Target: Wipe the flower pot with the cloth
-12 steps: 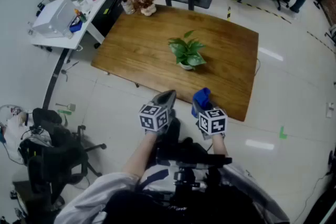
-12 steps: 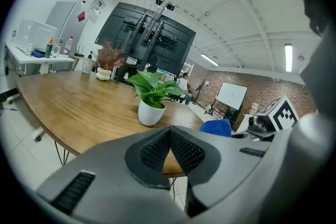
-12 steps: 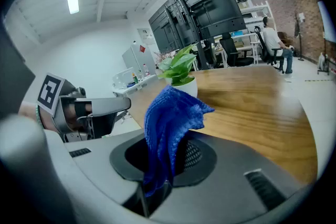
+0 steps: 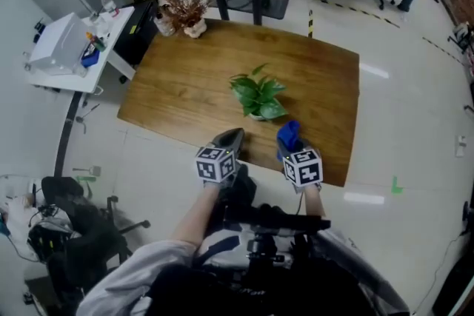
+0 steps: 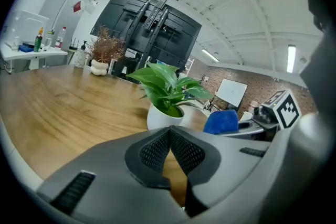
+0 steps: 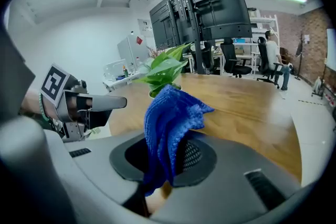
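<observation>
From above, the head view takes in the whole wooden table (image 4: 178, 85). The white flower pot (image 4: 258, 115) and its green leaves stand at the table's centre, and a dried plant (image 4: 187, 11) sits at the 11 o'clock corner. Both grippers hang over the near edge, apart from the pot. The left gripper (image 4: 232, 135) is at the pot's 7 o'clock and the right gripper (image 4: 287, 143) at its 5 o'clock.

Only the left gripper view shows the pot's bare white side, dead ahead at 12 o'clock. It also shows that gripper's mesh pads pressed together at their tips with nothing between them.

Only the right gripper view shows the blue cloth (image 6: 170, 118) pinched between its jaws. The cloth bunches upward and covers the pot, so only the leaves (image 6: 163, 72) rise above it at 12 o'clock. A person on an office chair (image 6: 272, 55) sits far off at 2 o'clock.

The clearest print is the black-and-white square markers on the cubes (image 4: 216, 163) the grippers carry. A red label (image 5: 76, 6) at the left gripper view's 10 o'clock is too small to read.
</observation>
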Action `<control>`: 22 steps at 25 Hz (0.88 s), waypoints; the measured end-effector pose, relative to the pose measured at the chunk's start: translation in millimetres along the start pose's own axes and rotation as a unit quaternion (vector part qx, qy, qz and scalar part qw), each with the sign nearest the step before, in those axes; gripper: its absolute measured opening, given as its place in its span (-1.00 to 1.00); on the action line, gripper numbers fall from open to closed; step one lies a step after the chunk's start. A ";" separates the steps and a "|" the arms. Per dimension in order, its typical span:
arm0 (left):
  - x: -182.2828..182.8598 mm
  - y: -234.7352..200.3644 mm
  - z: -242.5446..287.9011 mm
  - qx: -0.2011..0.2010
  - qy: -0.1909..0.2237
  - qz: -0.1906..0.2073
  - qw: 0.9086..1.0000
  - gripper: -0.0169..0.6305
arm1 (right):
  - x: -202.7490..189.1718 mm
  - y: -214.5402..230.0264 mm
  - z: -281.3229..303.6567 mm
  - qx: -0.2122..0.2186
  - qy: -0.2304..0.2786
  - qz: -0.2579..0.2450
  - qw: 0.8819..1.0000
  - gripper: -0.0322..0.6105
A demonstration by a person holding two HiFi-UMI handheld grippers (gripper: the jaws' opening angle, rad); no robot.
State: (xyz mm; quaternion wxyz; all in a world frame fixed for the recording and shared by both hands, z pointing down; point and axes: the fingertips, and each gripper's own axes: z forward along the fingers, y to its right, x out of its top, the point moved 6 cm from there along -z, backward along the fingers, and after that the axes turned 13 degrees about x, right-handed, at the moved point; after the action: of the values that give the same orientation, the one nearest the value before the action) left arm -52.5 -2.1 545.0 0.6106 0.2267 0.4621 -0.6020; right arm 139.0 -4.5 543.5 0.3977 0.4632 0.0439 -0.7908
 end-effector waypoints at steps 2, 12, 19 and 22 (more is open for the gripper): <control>5.9 -10.5 12.3 -0.003 -0.007 -0.002 1.000 -0.95 | 9.0 10.7 9.1 -0.009 -0.012 -0.006 1.000 -0.67; 30.8 -40.7 64.1 -0.033 -0.031 -0.004 0.999 -0.95 | 48.4 51.7 63.7 -0.035 -0.067 -0.068 0.995 -0.67; 40.9 -43.7 88.0 -0.054 -0.037 -0.005 0.998 -0.95 | 41.7 33.4 79.1 -0.015 -0.115 -0.096 0.989 -0.66; 41.3 -47.1 92.6 -0.053 -0.039 -0.004 0.998 -0.95 | 36.3 21.7 80.8 -0.009 -0.120 -0.096 0.988 -0.66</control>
State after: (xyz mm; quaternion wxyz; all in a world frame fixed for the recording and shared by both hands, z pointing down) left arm -76.3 -109.1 567.1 0.6367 0.1681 0.4702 -0.5876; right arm 87.9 -76.0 567.9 0.3264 0.3547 0.0476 -0.8748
